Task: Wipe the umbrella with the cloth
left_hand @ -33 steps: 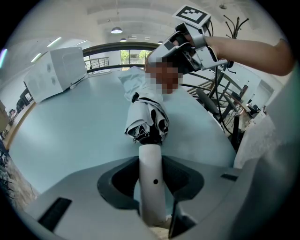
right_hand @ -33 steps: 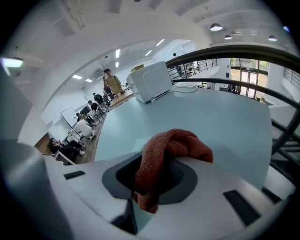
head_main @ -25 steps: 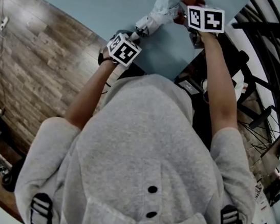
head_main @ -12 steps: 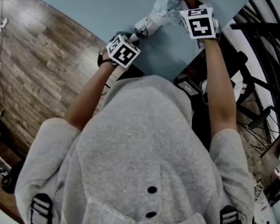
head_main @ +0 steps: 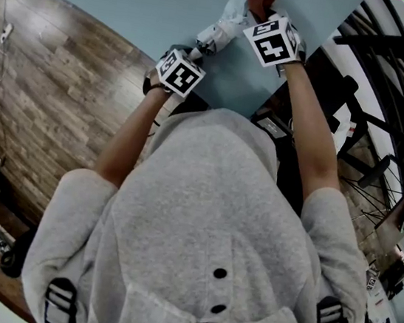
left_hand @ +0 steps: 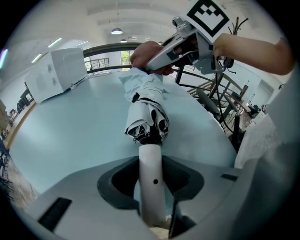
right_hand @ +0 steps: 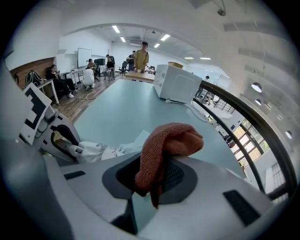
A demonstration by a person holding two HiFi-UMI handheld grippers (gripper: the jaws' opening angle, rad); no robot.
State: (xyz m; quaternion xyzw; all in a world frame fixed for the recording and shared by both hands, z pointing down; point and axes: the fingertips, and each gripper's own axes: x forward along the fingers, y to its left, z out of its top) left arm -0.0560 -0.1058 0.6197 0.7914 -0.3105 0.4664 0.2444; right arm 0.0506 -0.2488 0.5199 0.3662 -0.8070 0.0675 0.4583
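The left hand-held gripper clamps the handle of a folded white fabric umbrella. The right hand-held gripper pinches a rust-red knitted cloth at the umbrella's far end.

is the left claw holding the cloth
No, the left claw is shut on the white umbrella handle, while the reddish cloth is held in the right claw.

Pale blue table stands on wood-plank floor.
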